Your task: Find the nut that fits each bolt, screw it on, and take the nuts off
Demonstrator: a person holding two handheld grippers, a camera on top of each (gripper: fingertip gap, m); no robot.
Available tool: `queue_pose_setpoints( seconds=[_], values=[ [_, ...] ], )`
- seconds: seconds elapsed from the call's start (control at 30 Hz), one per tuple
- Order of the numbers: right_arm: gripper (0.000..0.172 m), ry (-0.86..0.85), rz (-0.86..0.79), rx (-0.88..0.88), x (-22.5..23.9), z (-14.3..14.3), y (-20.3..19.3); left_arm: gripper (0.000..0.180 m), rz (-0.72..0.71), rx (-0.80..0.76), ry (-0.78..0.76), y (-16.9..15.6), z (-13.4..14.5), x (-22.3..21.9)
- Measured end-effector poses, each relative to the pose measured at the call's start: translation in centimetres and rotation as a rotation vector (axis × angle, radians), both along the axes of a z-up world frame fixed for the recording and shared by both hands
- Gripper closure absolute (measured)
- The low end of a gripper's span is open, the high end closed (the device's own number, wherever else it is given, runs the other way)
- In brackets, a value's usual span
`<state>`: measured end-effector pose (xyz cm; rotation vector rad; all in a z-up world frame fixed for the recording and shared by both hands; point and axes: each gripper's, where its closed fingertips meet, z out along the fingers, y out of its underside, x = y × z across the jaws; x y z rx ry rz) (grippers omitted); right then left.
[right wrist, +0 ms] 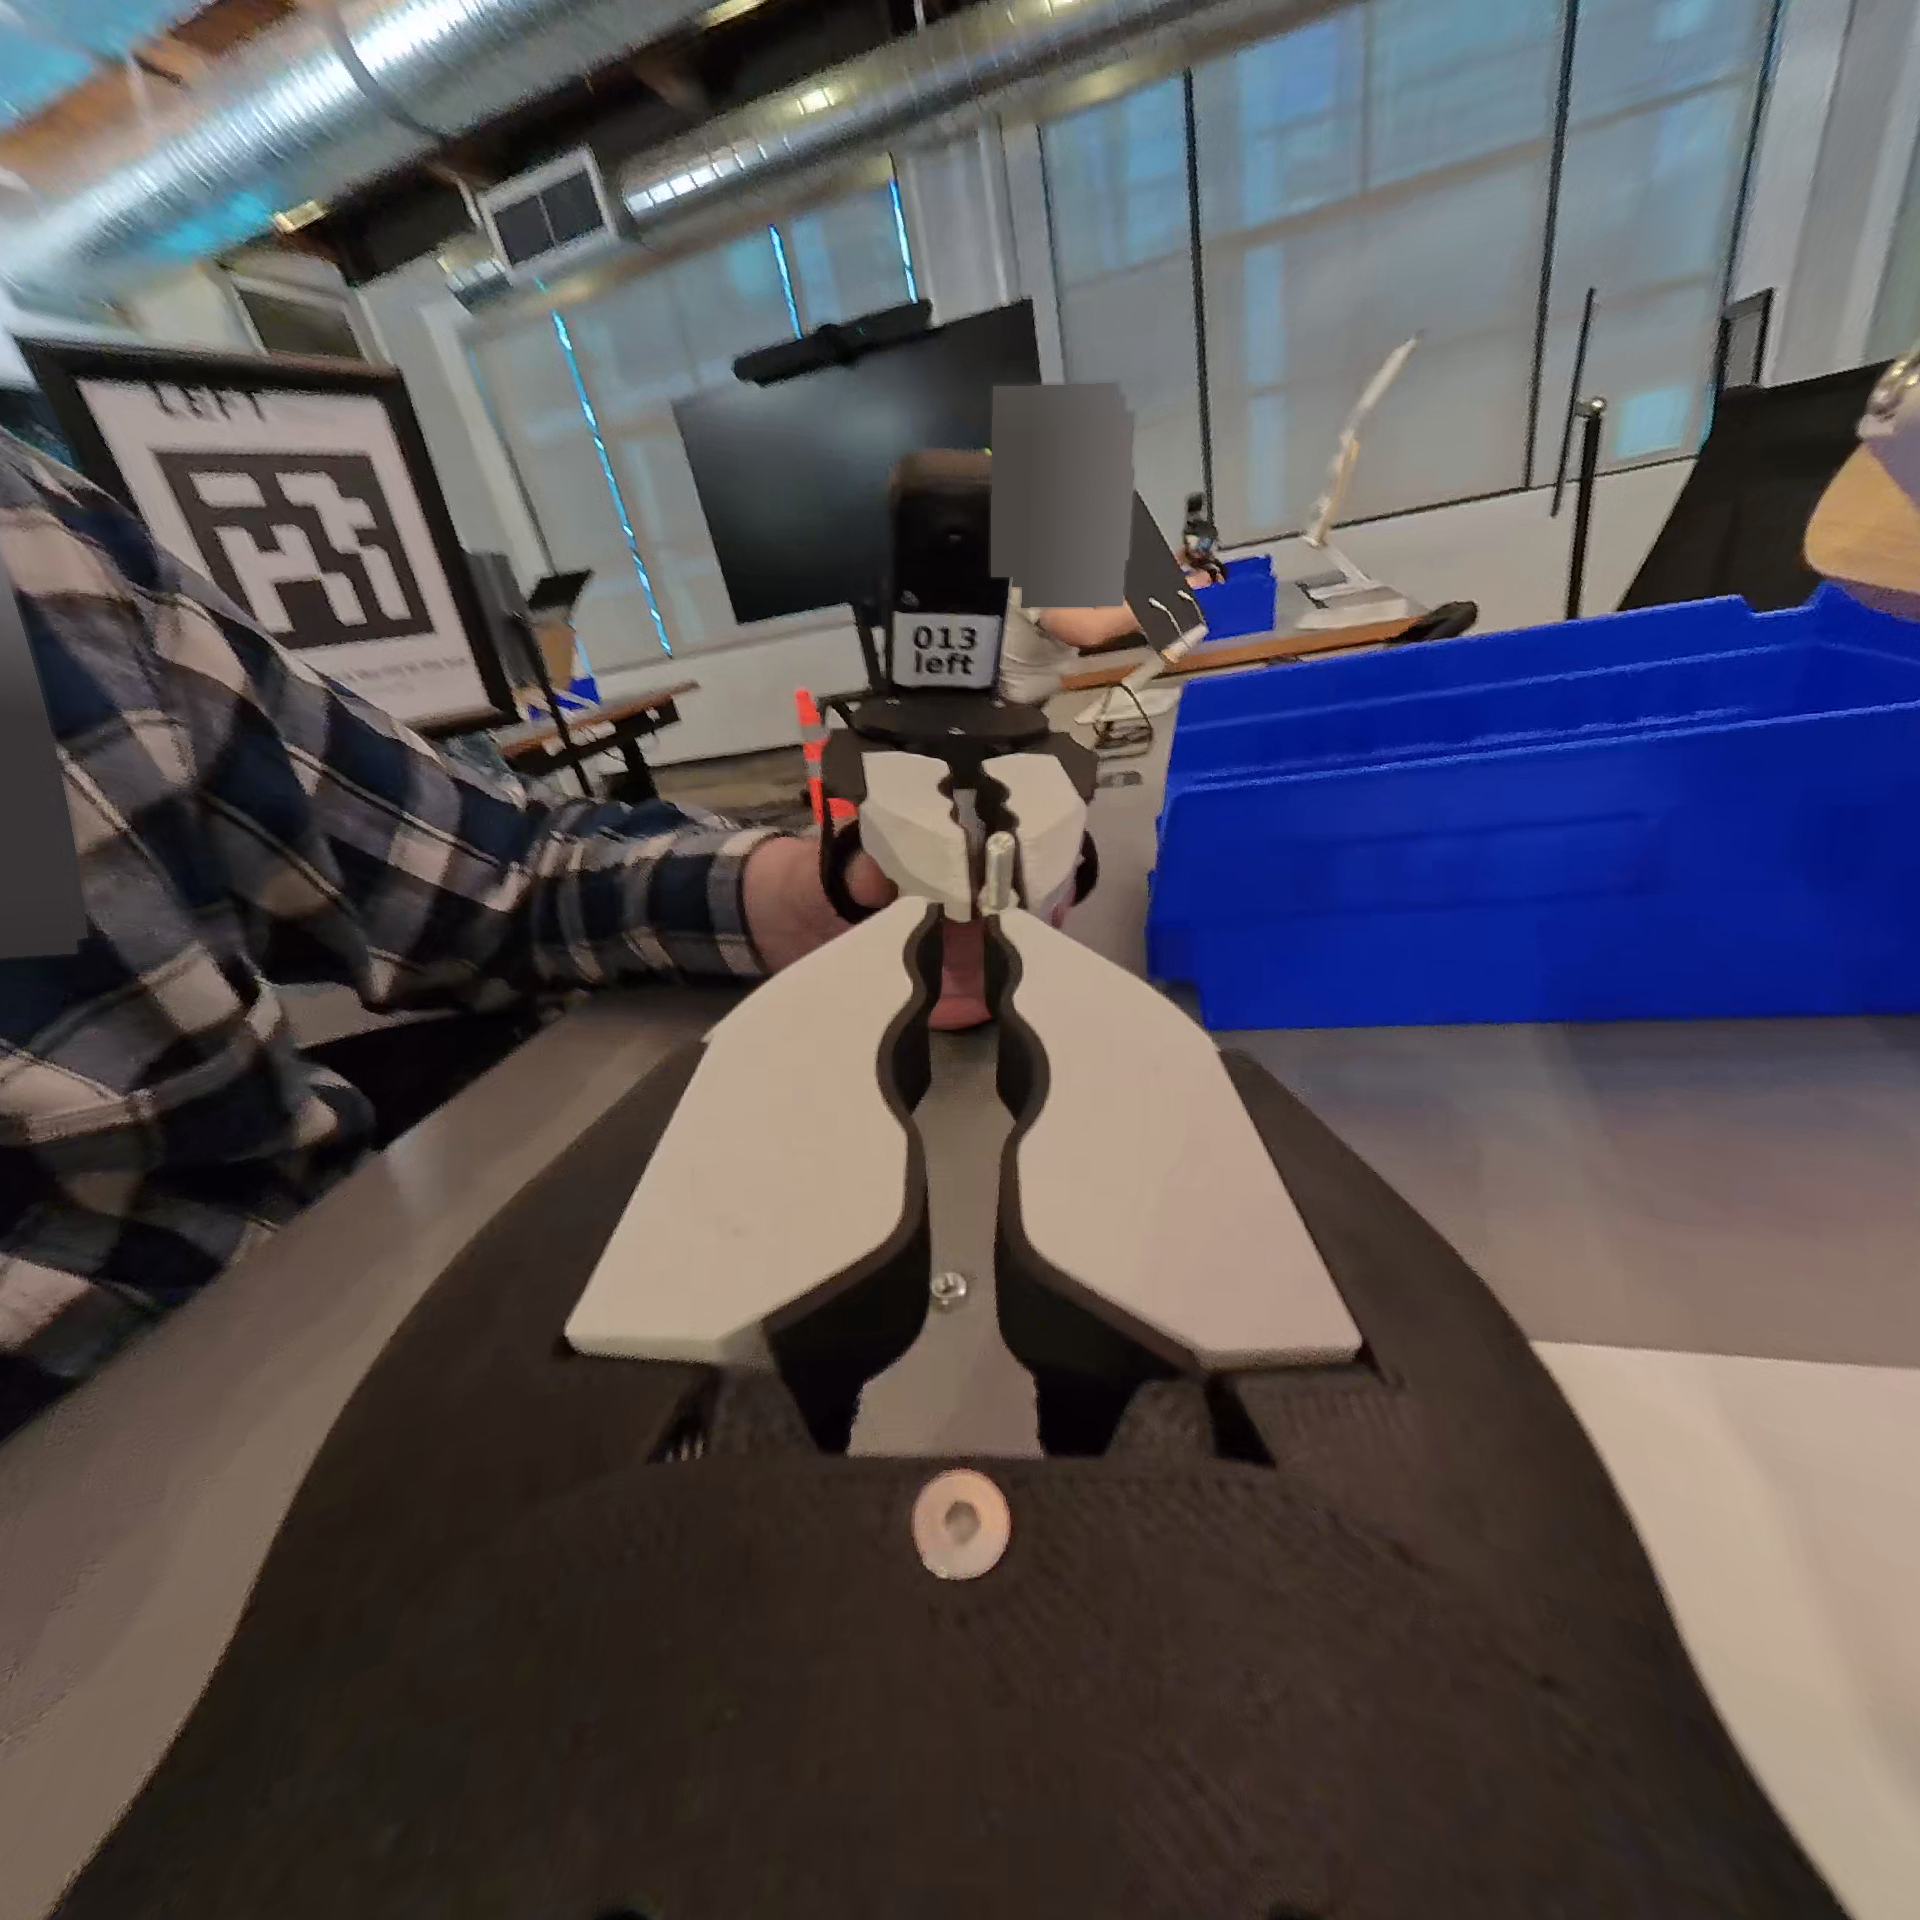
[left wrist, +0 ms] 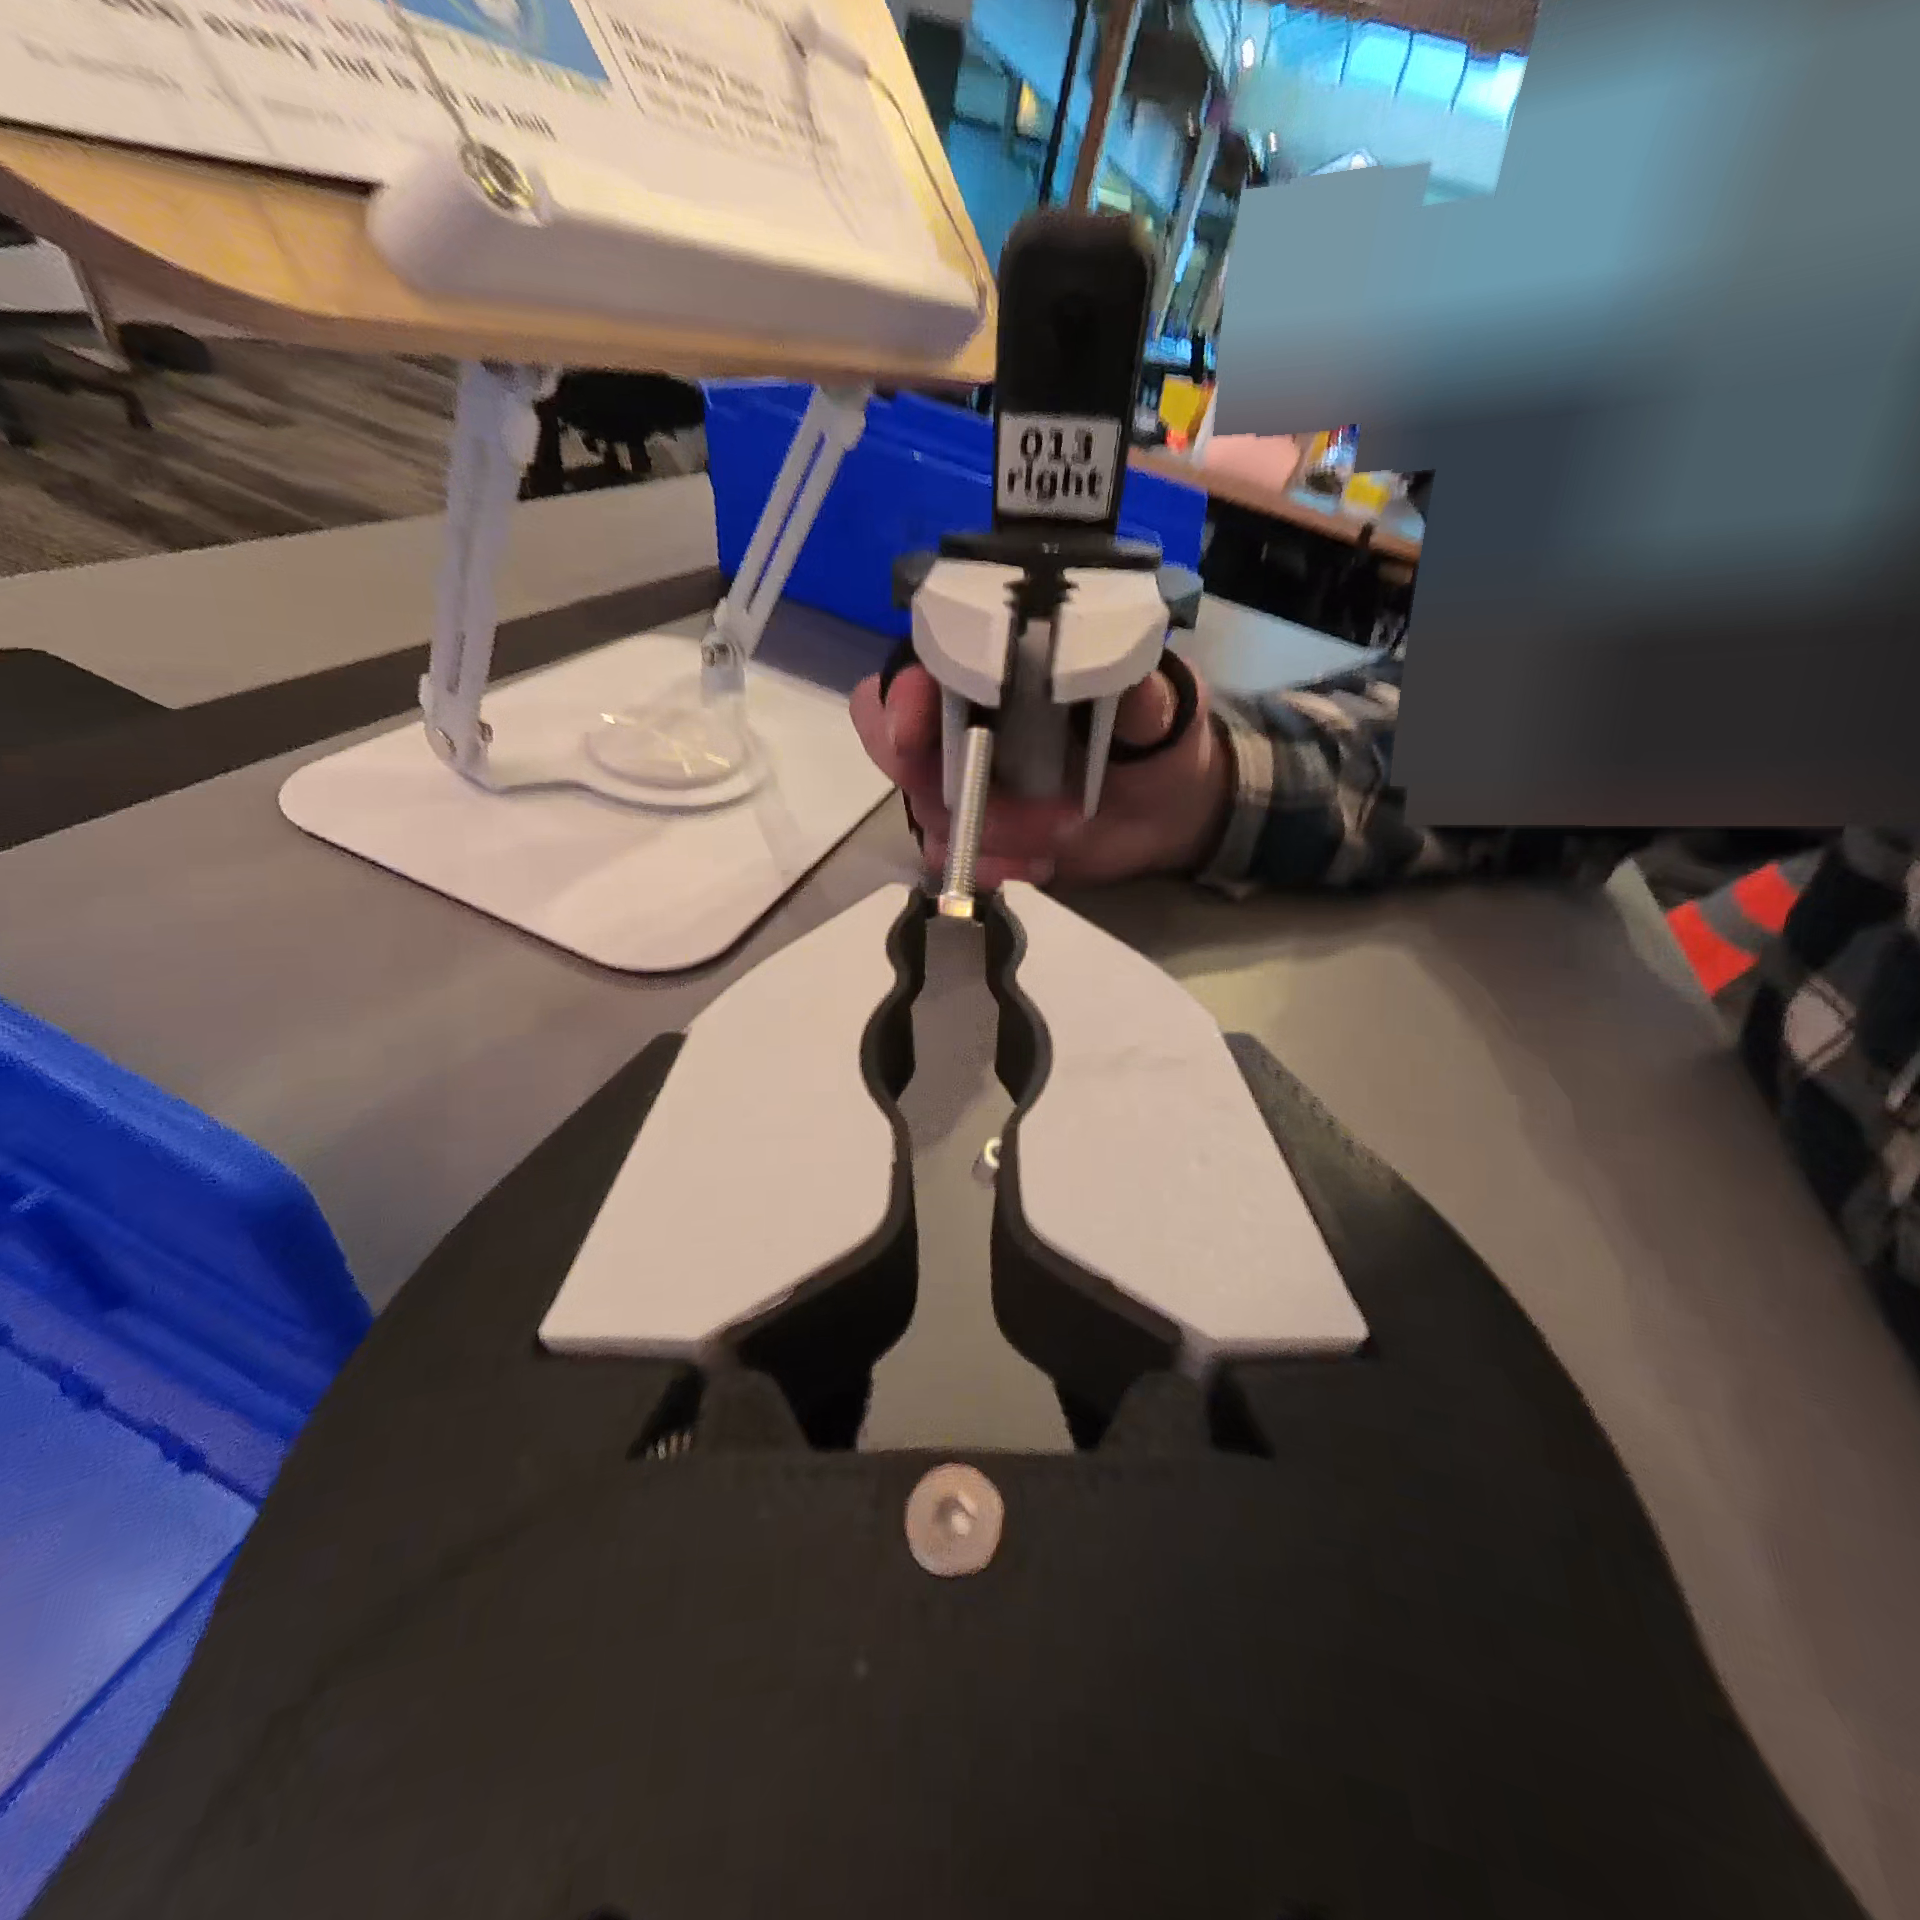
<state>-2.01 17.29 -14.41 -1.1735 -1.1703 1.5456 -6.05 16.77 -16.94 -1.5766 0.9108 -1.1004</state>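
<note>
Bolt [left wrist: 966,821] head sits clamped in left claw [left wrist: 957,907]; right claw [right wrist: 961,920] seemingly slightly apart.

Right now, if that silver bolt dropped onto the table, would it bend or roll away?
The bolt looks like rigid metal, so bending seems unlikely. Its round shank would probably roll, though the wider head in the left gripper should curve its path.
</note>
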Motion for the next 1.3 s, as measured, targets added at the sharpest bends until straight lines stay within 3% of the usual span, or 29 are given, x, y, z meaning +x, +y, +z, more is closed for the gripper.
queue_pose_setpoints(
  seconds=[0.2,0.7,0.93,1.17,1.3],
  values=[
    [0.161,0.018,0.050,-0.037,-0.4,0.2,-0.8,0.170,0.024,-0.049,-0.143,0.8,0.9,1.2],
    [0.160,0.040,-0.027,-0.070,-0.5,0.4,0.1,0.170,0.002,-0.035,-0.129,0.7,0.8,3.5],
    [0.169,0.027,-0.029,-0.052,-0.7,0.3,-0.1,0.170,-0.033,-0.040,-0.097,0.2,0.3,4.2],
    [0.155,0.038,-0.016,-0.071,-0.6,0.4,0.0,0.170,-0.039,-0.028,-0.070,0.1,0.1,4.3],
    [0.155,0.015,-0.006,-0.043,-0.9,0.2,-0.5,0.170,-0.046,-0.023,-0.034,-0.2,-0.3,4.7]
  ],
)
